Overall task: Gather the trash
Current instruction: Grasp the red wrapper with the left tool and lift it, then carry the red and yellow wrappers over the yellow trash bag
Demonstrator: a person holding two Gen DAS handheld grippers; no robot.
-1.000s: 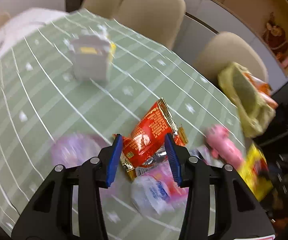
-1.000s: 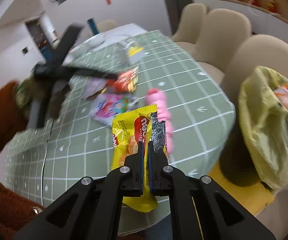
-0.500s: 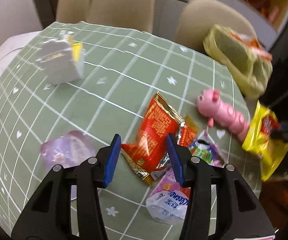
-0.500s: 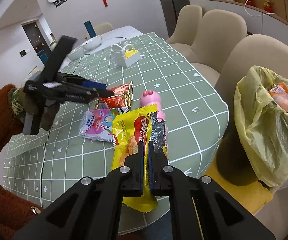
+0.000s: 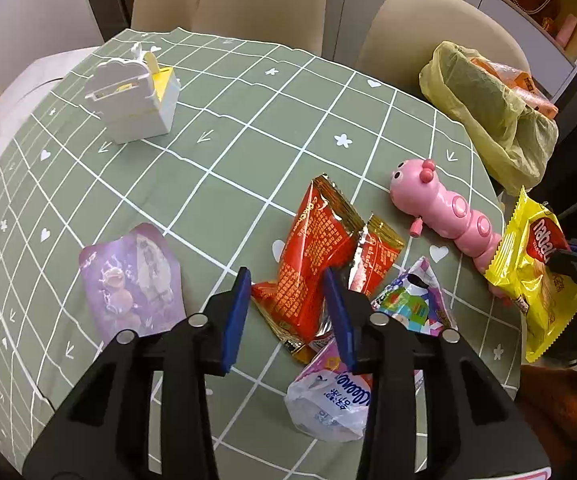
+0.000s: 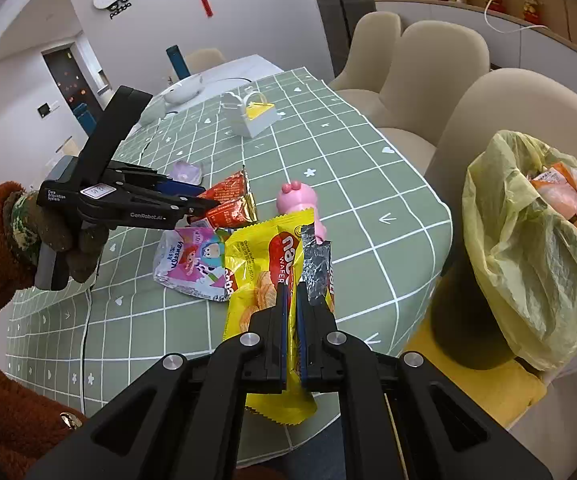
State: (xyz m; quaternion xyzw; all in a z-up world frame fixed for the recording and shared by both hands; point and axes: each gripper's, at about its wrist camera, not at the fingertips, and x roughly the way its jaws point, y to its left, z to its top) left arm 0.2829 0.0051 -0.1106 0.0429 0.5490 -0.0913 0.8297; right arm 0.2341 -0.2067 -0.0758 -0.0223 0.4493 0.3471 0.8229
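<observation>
My right gripper (image 6: pixel 291 292) is shut on a yellow wafer wrapper (image 6: pixel 260 280), held in the air at the table's right edge; the wrapper also shows in the left wrist view (image 5: pixel 536 264). My left gripper (image 5: pixel 284 292) is open just above a red snack wrapper (image 5: pixel 312 256), which lies between its fingers; a smaller red wrapper (image 5: pixel 376 256) lies beside it. A cartoon-print wrapper (image 5: pixel 412 300), a white plastic pack (image 5: pixel 328 404) and a purple packet (image 5: pixel 132 276) lie on the green checked tablecloth (image 5: pixel 228 128). A yellow trash bag (image 6: pixel 528 248) hangs open beside the table.
A pink caterpillar toy (image 5: pixel 440 208) lies near the table's right edge. A white and yellow box (image 5: pixel 136 100) stands at the far left. Beige chairs (image 5: pixel 264 4) stand around the far side. The trash bag also shows in the left wrist view (image 5: pixel 488 112).
My left gripper has pulled back and swung so more of the table shows, still open over the red wrapper. My right gripper keeps the yellow wrapper, nearly still.
</observation>
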